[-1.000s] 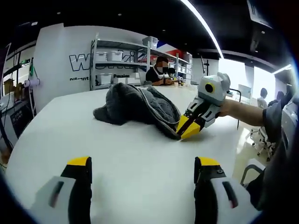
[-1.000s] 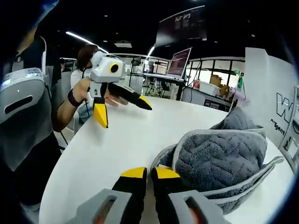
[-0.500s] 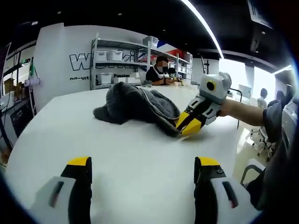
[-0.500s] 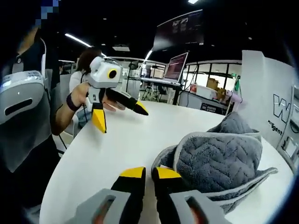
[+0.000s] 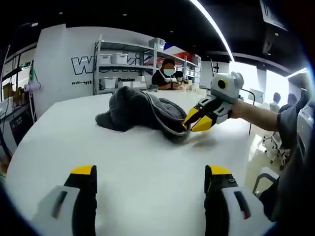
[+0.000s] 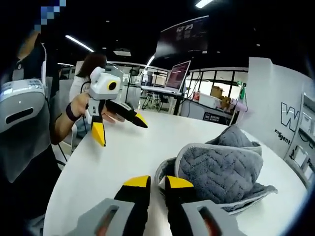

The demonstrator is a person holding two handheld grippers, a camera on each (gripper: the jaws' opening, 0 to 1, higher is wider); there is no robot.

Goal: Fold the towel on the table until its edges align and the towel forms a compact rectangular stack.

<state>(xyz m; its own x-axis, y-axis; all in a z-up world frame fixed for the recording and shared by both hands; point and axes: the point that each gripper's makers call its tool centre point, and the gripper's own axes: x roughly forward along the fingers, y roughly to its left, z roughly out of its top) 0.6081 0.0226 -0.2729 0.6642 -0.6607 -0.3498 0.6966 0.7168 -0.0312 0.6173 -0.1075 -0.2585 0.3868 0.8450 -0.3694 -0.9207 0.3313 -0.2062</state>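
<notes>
Right gripper (image 6: 151,183) jaws pinching the grey towel (image 6: 219,172) edge, left gripper (image 5: 150,172) jaws spread wide above white table (image 5: 118,157), towel ahead of them.

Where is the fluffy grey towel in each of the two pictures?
Left gripper view: the grey towel lies bunched on the white table, above the middle, with the right gripper at its right end.
Right gripper view: the towel sits lower right, just beyond the right gripper.
Shared landmark: the white wall with big dark letters stands behind the towel in both views.
</notes>
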